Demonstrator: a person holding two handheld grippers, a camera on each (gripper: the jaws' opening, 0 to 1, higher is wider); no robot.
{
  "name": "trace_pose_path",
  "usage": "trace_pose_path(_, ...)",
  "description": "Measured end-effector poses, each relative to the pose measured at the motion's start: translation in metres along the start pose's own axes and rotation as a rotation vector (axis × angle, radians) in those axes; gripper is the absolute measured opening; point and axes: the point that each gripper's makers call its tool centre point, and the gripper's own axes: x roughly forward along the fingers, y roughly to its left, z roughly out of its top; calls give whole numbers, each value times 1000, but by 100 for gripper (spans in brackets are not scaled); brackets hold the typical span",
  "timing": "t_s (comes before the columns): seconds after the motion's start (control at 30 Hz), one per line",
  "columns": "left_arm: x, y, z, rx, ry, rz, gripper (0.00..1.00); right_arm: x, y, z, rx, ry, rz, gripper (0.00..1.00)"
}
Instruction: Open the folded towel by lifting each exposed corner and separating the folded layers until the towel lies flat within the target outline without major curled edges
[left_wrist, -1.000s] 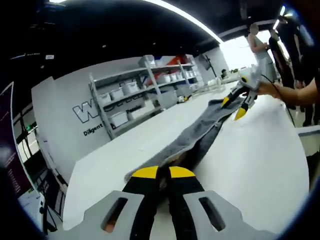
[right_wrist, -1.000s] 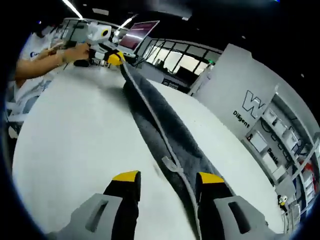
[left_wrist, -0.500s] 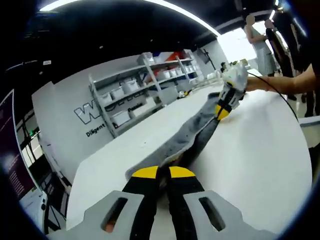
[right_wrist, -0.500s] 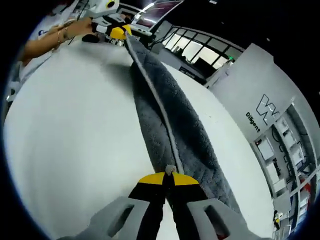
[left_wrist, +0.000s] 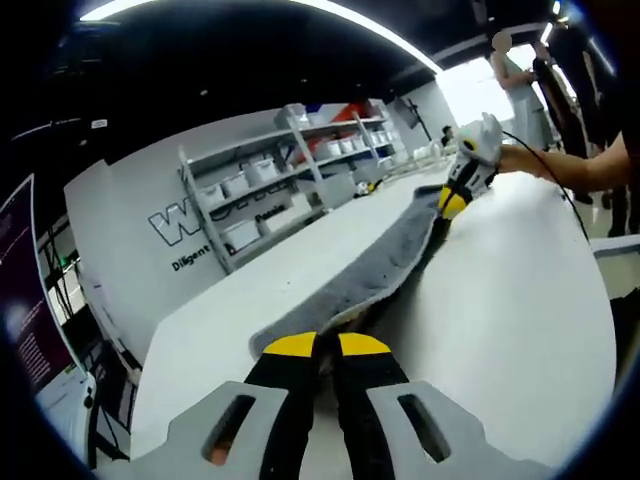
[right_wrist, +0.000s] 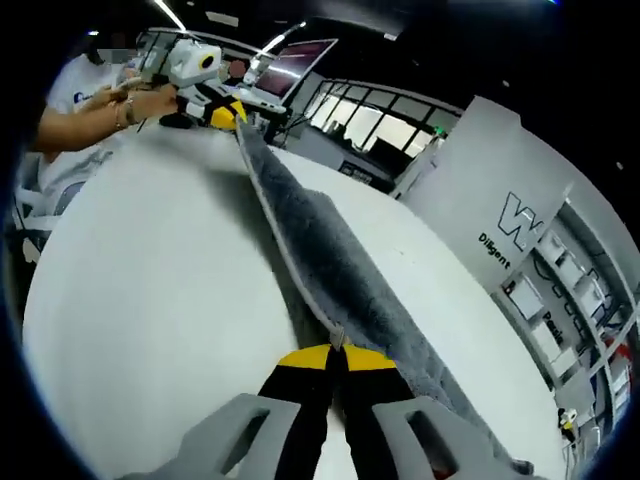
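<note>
the grey towel (right_wrist: 330, 265) hangs stretched above the white counter (left_wrist: 520, 330) between both grippers: left gripper (left_wrist: 326, 345) and right gripper (right_wrist: 334, 356) each clamped on a corner. it looks soft, light and floppy; hems give the best hold.

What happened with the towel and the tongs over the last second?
The right tongs, open a second ago, shut on the grey towel's edge and lifted it off the white table. The left tongs stayed clamped on the other end.

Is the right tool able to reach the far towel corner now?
Probably not: the right tool is shut on the towel, and the left tool already grips that far end.
</note>
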Motion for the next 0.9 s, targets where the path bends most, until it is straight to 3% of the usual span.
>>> trace_pose_path(0.37,-12,-21,-3,-23,4,-41,5,-57,34,14,-47,-50,27,0)
trace_pose_path(0.6,-18,-40,-10,20,44,-70,5,-76,66,12,-84,-44,95,0)
trace_pose_path(0.9,-29,-40,-23,-1,86,-68,5,-90,102,6,-81,-48,194,0)
